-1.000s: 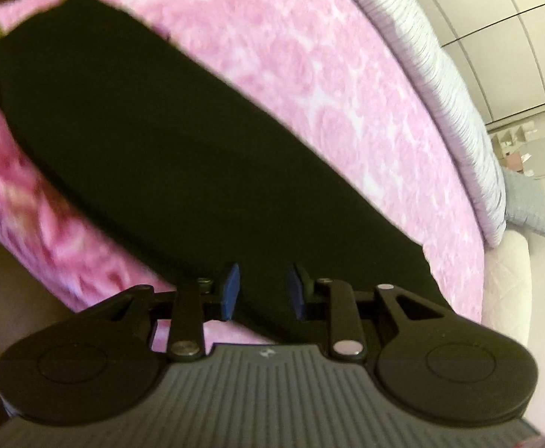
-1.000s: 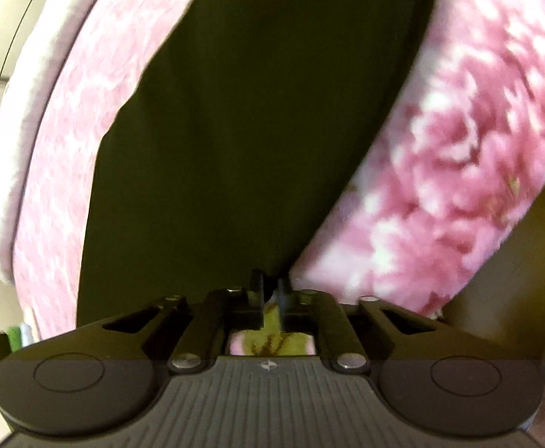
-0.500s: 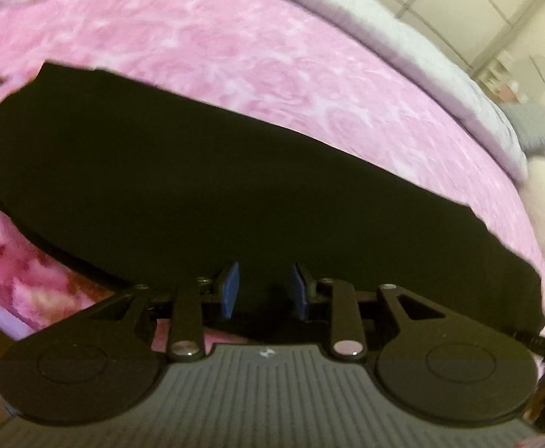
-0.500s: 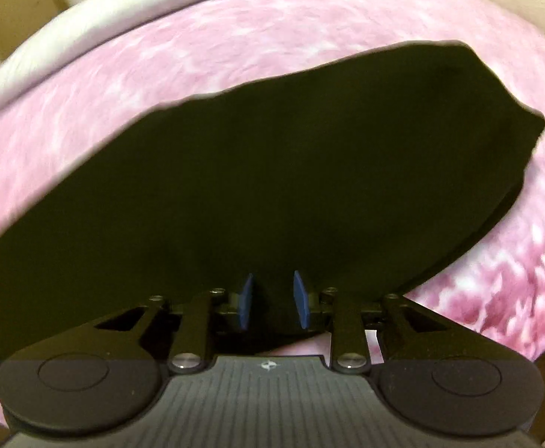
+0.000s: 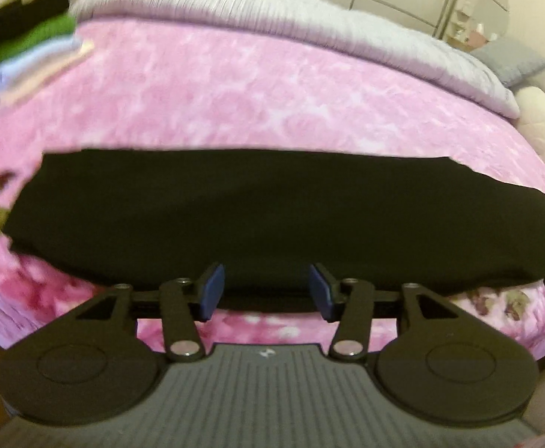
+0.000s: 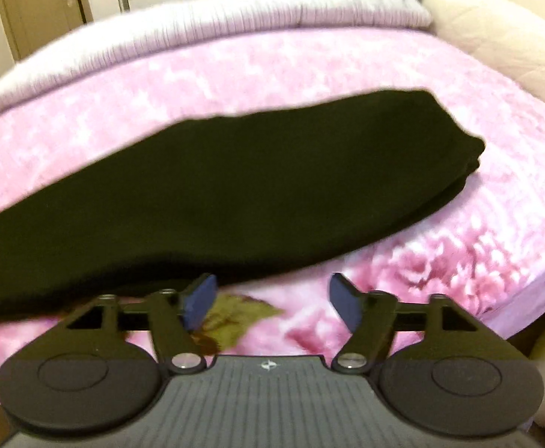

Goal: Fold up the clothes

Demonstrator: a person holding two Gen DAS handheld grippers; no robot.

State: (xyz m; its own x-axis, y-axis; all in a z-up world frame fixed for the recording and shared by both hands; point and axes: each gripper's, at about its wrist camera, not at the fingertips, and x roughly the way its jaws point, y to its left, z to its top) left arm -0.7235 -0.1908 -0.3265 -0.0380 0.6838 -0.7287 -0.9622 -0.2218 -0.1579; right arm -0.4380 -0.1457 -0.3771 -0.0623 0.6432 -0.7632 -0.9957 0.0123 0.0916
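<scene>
Both hand-held grippers, the left [image 5: 266, 291] and the right [image 6: 272, 302], now spread wide and empty after the right one's pinch a second ago, hover at the near edge of the black garment [image 5: 272, 216], a layered band lying on the pink floral bed [image 5: 235, 93], suggesting a fold just laid.

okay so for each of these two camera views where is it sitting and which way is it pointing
Left wrist: sits on the left gripper, looking forward along its open blue fingers across the black garment and pink floral blanket towards a stack of clothes and a wardrobe. No hand shows.
Right wrist: sits on the right gripper, fingers open, just short of the garment's near edge, facing the grey bedding. No hand shows.
Shared: the same black garment, pink blanket and grey pillow.
</scene>
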